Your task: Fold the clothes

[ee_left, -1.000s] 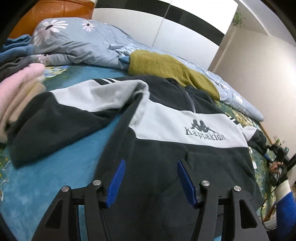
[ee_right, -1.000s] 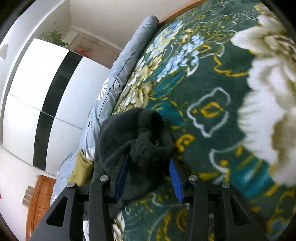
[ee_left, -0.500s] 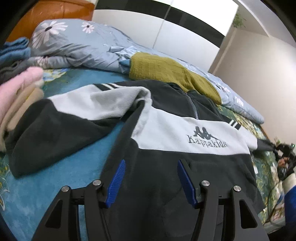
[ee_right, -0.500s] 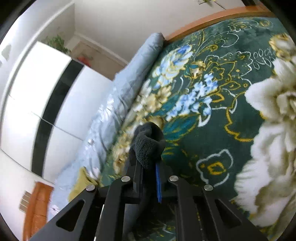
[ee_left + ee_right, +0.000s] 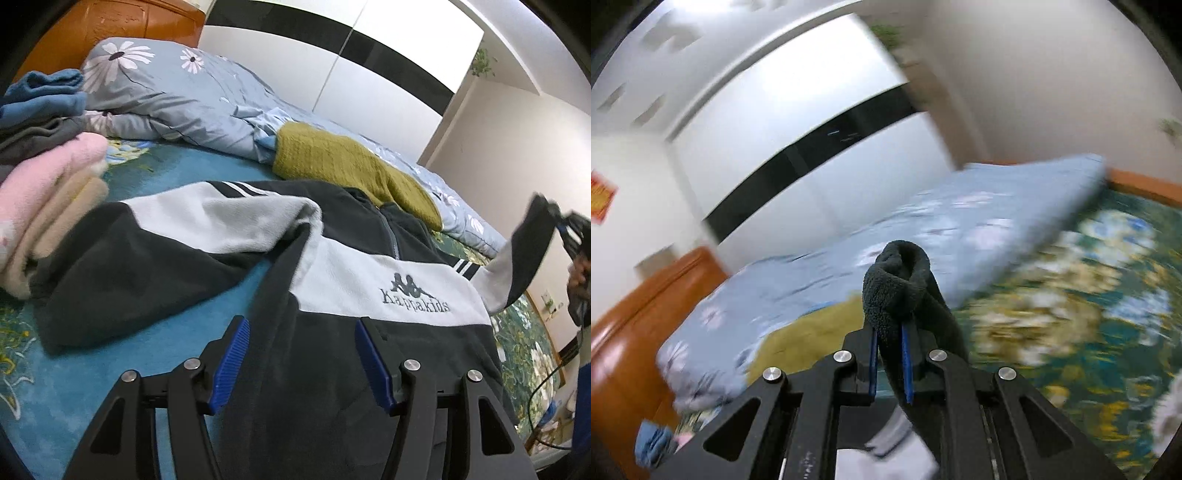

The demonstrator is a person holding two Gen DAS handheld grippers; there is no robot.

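bed (image 5: pixel 122 373) w/ teal floral cover carries everything; a grey-blue flowered quilt (image 5: pixel 177 96) is bunched along its far side, well ahead of the left tool, w/ a mustard knit (image 5: pixel 343 162) lying against it. the black-and-white fleece top (image 5: pixel 369 280) is spread front-up on the bed straight ahead of and under the left tool (image 5: pixel 301 363), logo showing. its one sleeve (image 5: pixel 122 258) lies out flat ahead-left of that tool, not folded in yet. the other sleeve (image 5: pixel 517 266) is lifted clear of the bed, far off to the right of the left tool, cuff (image 5: pixel 897 284) pinched in the right tool (image 5: pixel 890 365), which is clamped tight on it. left tool: blue pads apart, nothing between them, hovering just over the hem area, not gripping.

far left of the left tool sits a stack of folded clothes (image 5: pixel 48 199), pink and cream, w/ blue and grey ones behind, so several items look done already.

progress, my read: this top is at its first fold. right sleeve probably about to go across the chest; left sleeve, then body fold, then stacking all remain. mustard knit looks unfolded too, so prob next in line.
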